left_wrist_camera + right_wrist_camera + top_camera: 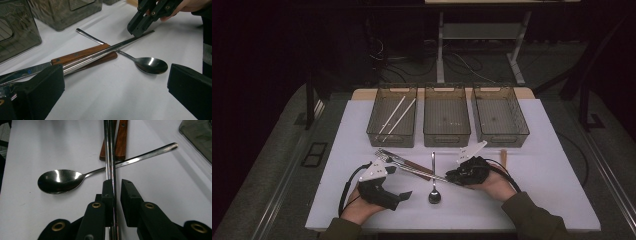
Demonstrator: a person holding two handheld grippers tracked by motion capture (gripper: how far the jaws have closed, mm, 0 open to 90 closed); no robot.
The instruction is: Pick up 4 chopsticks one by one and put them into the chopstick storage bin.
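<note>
We hold the right gripper (pixel 115 191) low over the table (pixel 542 190), its jaws nearly closed around the metal chopsticks (pixel 110 150), which lie across the spoon (pixel 58 180) and wooden handles (pixel 121 141); whether the pads press we cannot tell. The left gripper (pixel 115 90) waits agape, near the cluttered pile.

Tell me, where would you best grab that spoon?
By the handle's far end, from above, jaws across it. The spoon lies flat, its bowl is wide and rounded, and the chopsticks cross its neck; the thin end lies free.
</note>
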